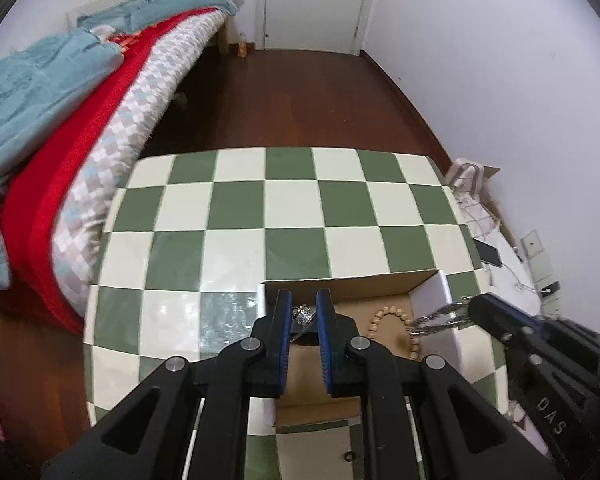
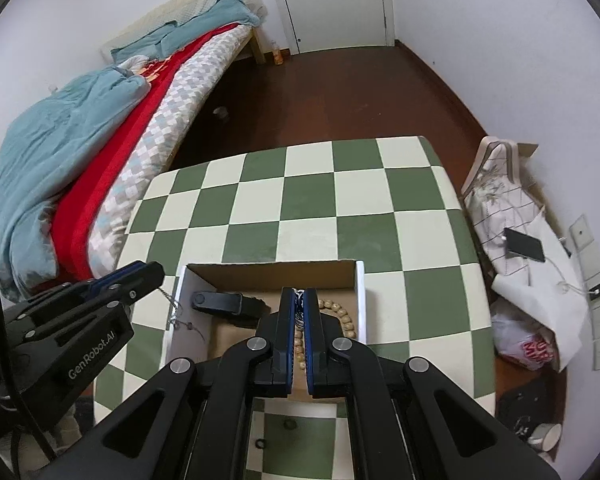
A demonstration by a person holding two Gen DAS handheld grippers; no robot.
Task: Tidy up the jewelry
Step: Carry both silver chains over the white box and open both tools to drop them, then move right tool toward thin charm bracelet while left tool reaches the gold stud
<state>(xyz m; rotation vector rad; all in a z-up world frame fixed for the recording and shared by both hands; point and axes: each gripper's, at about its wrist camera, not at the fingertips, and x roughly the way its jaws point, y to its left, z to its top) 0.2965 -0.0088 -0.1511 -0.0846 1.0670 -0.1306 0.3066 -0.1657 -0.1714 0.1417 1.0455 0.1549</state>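
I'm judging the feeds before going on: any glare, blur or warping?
Left wrist: glare patch on the checkered table; right hand-held gripper and its chain look smeared. Right wrist: sharper; table edges bow, bed curves with fisheye.
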